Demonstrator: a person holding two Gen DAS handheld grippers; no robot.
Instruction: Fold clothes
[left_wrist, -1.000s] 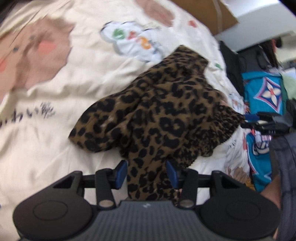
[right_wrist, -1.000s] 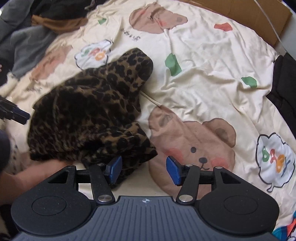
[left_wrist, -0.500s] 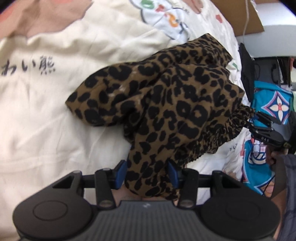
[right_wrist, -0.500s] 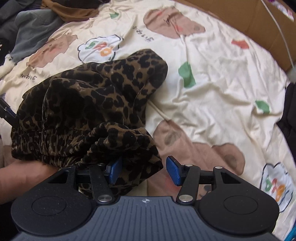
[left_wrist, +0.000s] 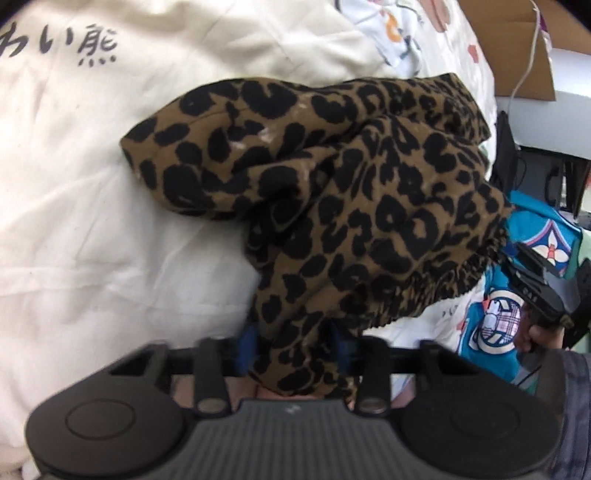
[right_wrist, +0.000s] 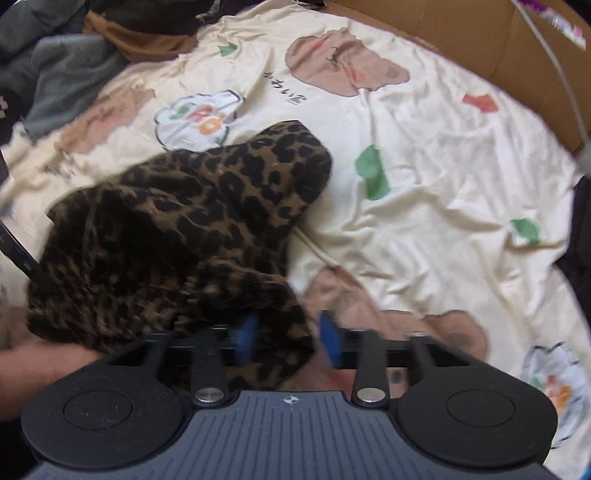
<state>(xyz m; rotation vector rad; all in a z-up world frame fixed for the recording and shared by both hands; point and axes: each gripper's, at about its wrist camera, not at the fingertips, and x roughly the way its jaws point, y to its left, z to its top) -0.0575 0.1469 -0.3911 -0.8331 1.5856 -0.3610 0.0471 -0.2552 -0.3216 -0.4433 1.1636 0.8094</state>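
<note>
The leopard-print garment (left_wrist: 354, 206) lies bunched on my cream bear-print sheet (right_wrist: 443, 206). My left tongs (left_wrist: 295, 341) pinch its near edge; cloth hides both pads. My right tongs (right_wrist: 288, 334) stand spread, cloth draped between them. At ten o'clock sits a pile of grey and brown clothes (right_wrist: 74, 62), at one o'clock a cardboard box (right_wrist: 480, 40).

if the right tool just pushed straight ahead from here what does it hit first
The leopard garment: its hem already lies between the right tool's blue fingers. Beyond it, probably the bear sheet, though depth is unclear.
</note>
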